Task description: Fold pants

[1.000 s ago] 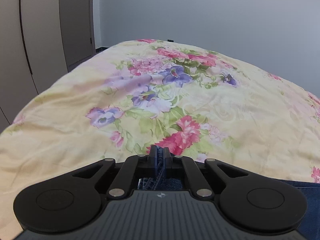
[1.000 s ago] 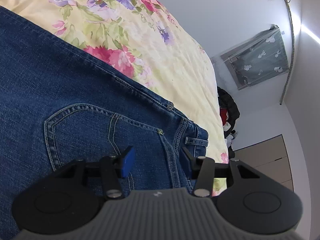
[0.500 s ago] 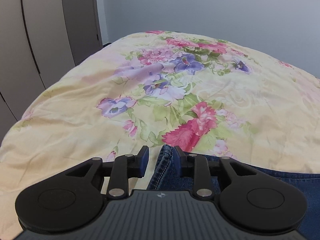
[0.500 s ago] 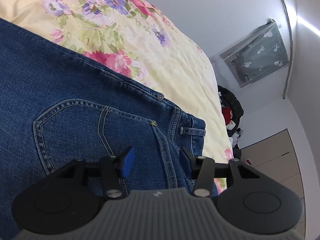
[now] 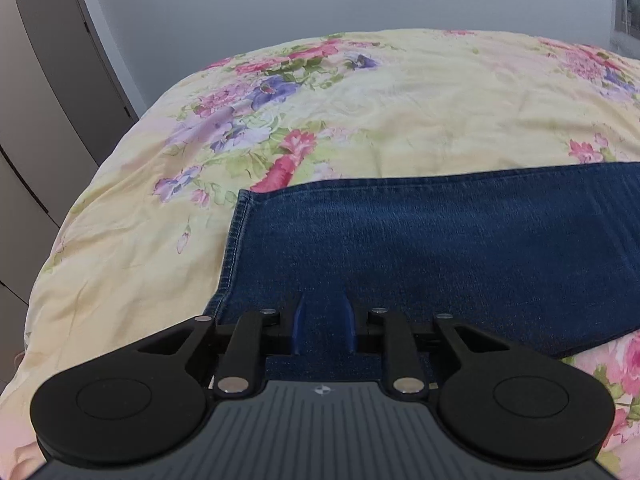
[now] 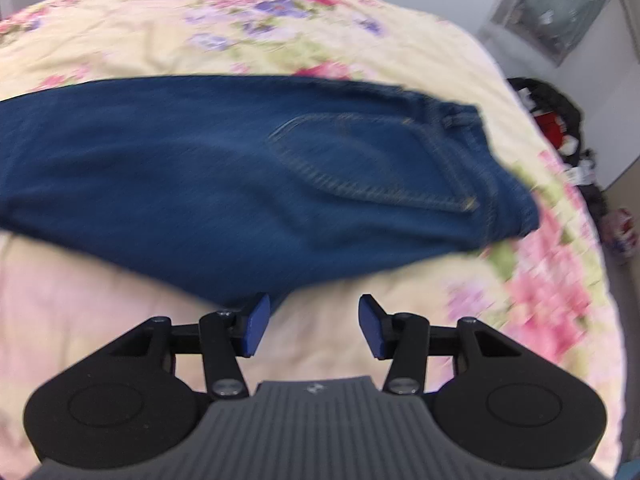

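Blue jeans (image 5: 440,240) lie flat on a floral bedspread (image 5: 380,112), folded lengthwise. The left wrist view shows the leg hem end at the left. My left gripper (image 5: 324,324) is open and empty, just above the denim near the hem. In the right wrist view the jeans (image 6: 240,184) show the back pocket and waistband at the right. My right gripper (image 6: 314,330) is open and empty, over bare bedspread (image 6: 320,32) just in front of the jeans' near edge. That view is blurred.
Grey wardrobe doors (image 5: 36,92) stand left of the bed. A dark pile of clothes (image 6: 560,120) and a curtained window (image 6: 560,4) are beyond the bed's right edge. The bed drops off at the left and right.
My left gripper opened, let go of the hem and pulled back; the leg now lies flat. My right gripper, open throughout, drew back from over the pocket to in front of the jeans.
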